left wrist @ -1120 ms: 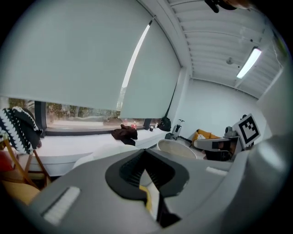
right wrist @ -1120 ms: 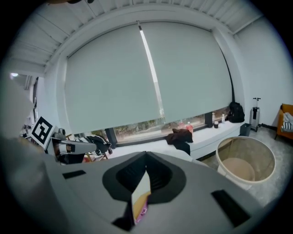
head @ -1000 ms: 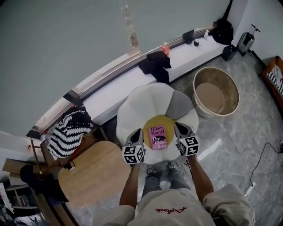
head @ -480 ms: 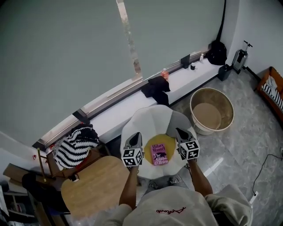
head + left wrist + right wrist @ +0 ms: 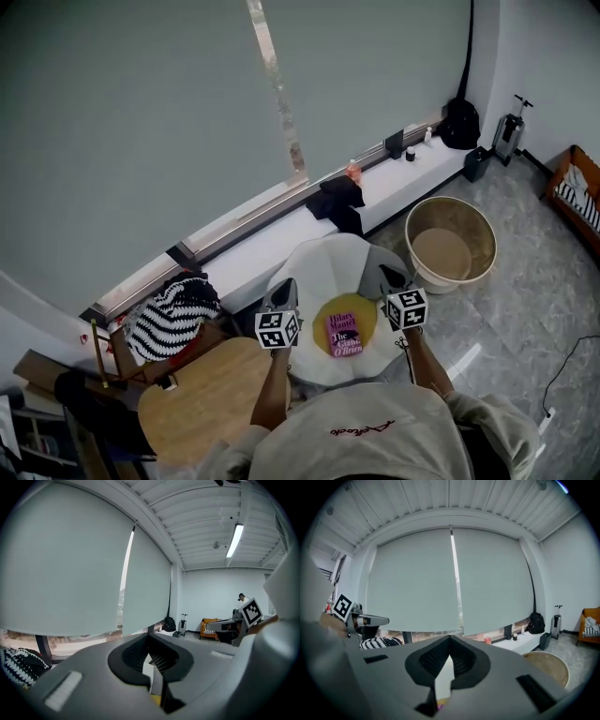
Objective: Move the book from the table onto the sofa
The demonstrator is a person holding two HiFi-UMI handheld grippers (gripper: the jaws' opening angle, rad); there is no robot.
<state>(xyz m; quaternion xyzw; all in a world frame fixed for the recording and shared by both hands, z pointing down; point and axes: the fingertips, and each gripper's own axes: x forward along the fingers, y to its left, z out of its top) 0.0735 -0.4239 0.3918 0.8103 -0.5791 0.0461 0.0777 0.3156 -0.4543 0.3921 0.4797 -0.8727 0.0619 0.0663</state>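
Observation:
The pink book [image 5: 344, 335] lies flat, cover up, on the yellow middle [image 5: 324, 322] of the white flower-shaped sofa [image 5: 319, 267]. My left gripper [image 5: 286, 285] hangs to the left of the book, above the sofa, jaws shut and empty. To the book's right my right gripper [image 5: 390, 274] is at the same height, also shut with nothing in it. Neither touches the book. In the left gripper view the gripper [image 5: 149, 640] points at the window blind, jaws pressed together. The right gripper view shows its gripper [image 5: 450, 642] likewise.
A round wooden table [image 5: 202, 398] stands at the lower left, with a black-and-white striped cushion [image 5: 169, 314] behind it. A beige tub [image 5: 448, 244] sits right of the sofa. A black cloth [image 5: 339, 199] and an orange bottle [image 5: 353, 172] rest on the white window ledge [image 5: 281, 234].
Both grippers have risen, still shut, on either side of the book. The book stays on the yellow cushion and looks smaller as the head camera has also gone up.

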